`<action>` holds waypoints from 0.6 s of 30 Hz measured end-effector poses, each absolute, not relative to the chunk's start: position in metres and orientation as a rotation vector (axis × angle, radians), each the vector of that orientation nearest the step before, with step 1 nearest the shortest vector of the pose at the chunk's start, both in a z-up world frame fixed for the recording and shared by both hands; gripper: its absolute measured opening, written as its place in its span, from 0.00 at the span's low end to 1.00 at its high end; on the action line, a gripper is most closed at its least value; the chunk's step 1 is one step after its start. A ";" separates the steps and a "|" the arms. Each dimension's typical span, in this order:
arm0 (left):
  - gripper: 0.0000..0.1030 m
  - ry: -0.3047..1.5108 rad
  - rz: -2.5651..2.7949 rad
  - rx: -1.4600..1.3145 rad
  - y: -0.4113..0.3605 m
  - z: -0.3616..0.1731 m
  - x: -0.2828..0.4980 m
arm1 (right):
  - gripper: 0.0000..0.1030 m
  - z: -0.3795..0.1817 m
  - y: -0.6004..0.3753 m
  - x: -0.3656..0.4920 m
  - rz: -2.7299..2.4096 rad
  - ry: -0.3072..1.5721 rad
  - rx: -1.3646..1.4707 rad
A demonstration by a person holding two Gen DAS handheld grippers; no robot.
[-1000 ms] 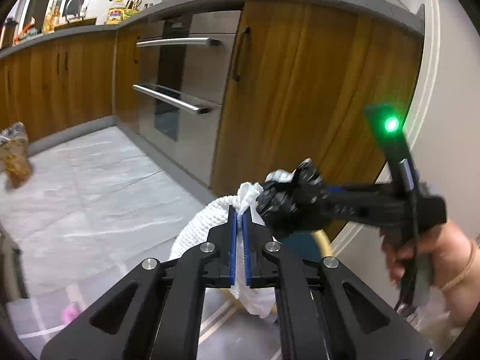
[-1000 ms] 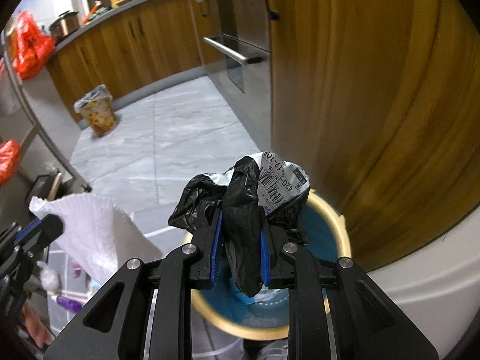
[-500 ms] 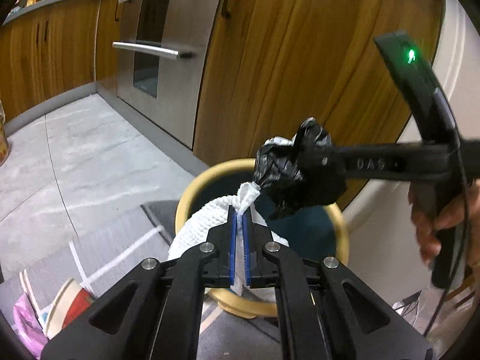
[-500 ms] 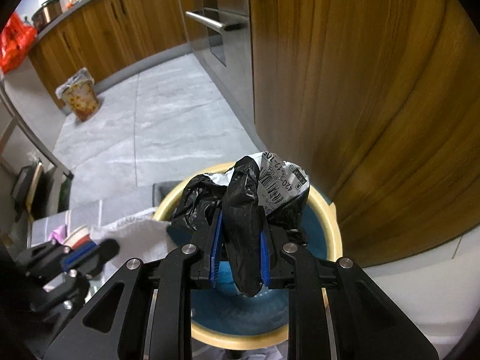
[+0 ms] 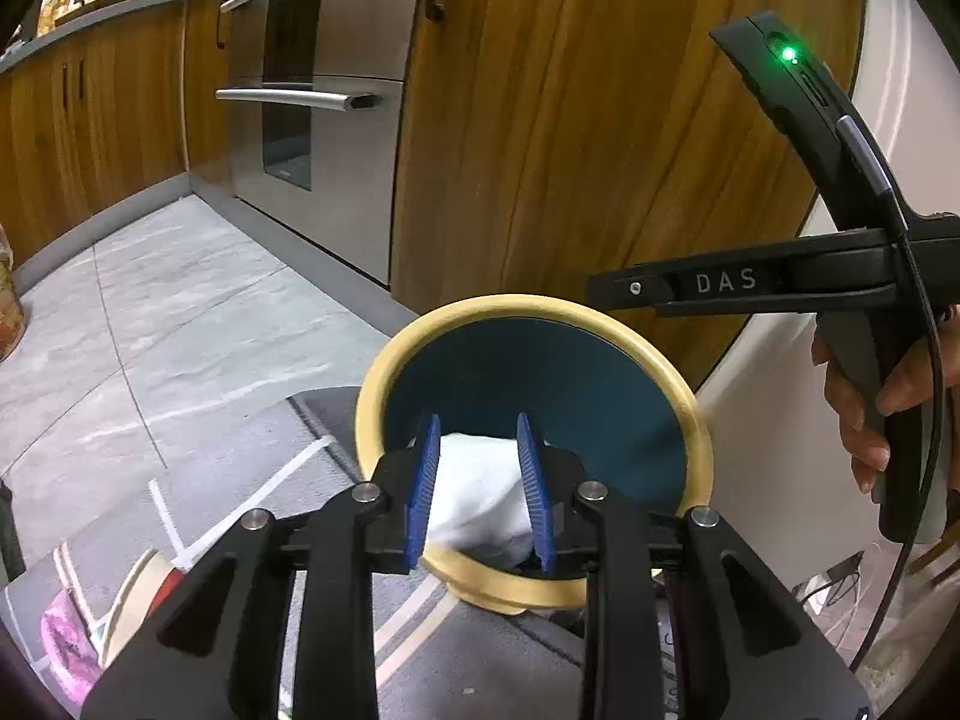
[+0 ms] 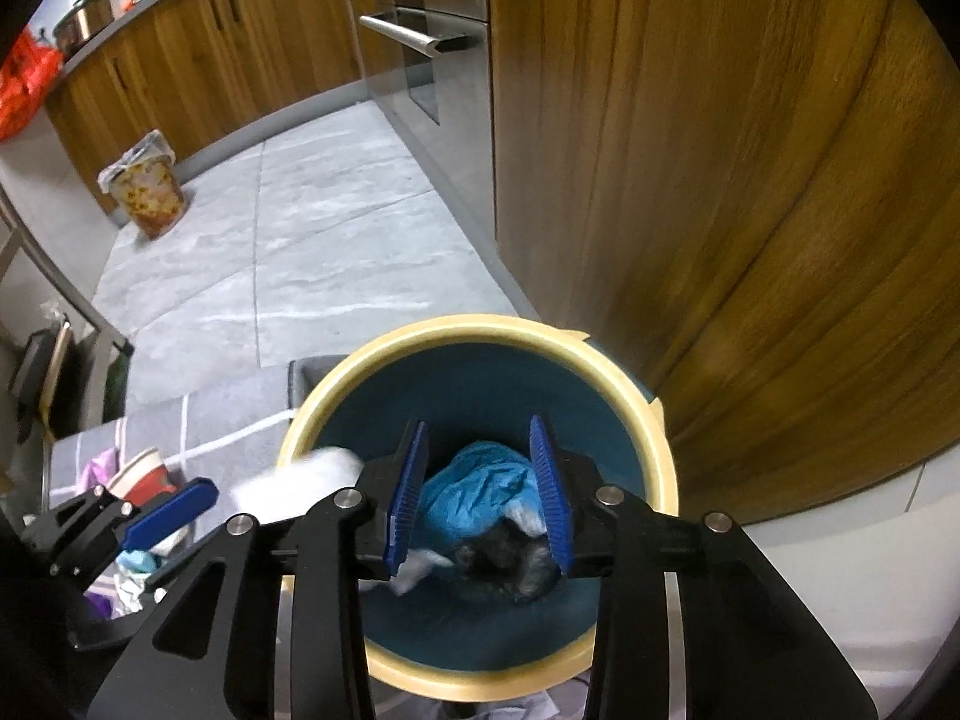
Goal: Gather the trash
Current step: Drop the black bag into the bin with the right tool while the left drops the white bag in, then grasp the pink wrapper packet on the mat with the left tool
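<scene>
A round bin (image 5: 528, 301) with a cream rim and a teal inside stands on the floor against a wooden cabinet. My left gripper (image 5: 478, 480) hovers at its near rim, jaws opening. A white paper wad (image 5: 480, 492) lies loose between the pads, slipping over the rim. In the right wrist view that white wad (image 6: 300, 477) is a blur just past the left gripper (image 6: 180, 516). My right gripper (image 6: 478, 495) hangs over the bin (image 6: 456, 324), jaws opening with nothing in them. The black bag (image 6: 504, 558) lies inside, on blue trash (image 6: 480, 489).
A wooden cabinet (image 5: 600, 120) and a steel oven (image 5: 312, 108) rise behind the bin. A paper cup (image 6: 144, 474) and pink scraps (image 5: 66, 642) lie on the grey rug at lower left. A patterned bin (image 6: 144, 192) stands far off on the tiled floor. A hand (image 5: 870, 408) grips the right gripper's handle.
Both grippers sank toward the bin, then their jaws parted. The black bag has dropped out of the right gripper into the bin. The white wad has come loose from the left pads.
</scene>
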State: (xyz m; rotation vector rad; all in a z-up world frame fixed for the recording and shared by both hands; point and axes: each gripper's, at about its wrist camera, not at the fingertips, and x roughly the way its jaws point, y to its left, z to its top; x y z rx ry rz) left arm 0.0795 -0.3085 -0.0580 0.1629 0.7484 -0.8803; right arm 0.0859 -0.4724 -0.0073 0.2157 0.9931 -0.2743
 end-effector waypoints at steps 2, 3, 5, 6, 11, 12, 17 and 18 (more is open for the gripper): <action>0.26 0.749 -0.869 0.163 -0.301 -0.055 0.079 | 0.37 -0.005 -0.471 0.084 -0.267 0.986 0.219; 0.26 0.749 -0.861 0.167 -0.297 -0.054 0.078 | 0.37 -0.004 -0.471 0.084 -0.263 0.982 0.224; 0.26 0.749 -0.842 0.170 -0.291 -0.052 0.079 | 0.37 0.001 -0.468 0.083 -0.245 0.968 0.241; 0.26 0.753 -0.826 0.167 -0.284 -0.050 0.079 | 0.37 0.004 -0.464 0.083 -0.232 0.960 0.249; 0.26 0.771 -0.759 0.172 -0.254 -0.042 0.080 | 0.39 0.019 -0.439 0.082 -0.168 0.922 0.226; 0.26 0.775 -0.747 0.179 -0.247 -0.040 0.078 | 0.40 0.024 -0.430 0.082 -0.147 0.910 0.215; 0.34 0.800 -0.653 0.206 -0.197 -0.026 0.071 | 0.48 0.040 -0.392 0.082 -0.056 0.872 0.175; 0.37 0.804 -0.642 0.199 -0.189 -0.023 0.070 | 0.49 0.042 -0.382 0.081 -0.034 0.869 0.165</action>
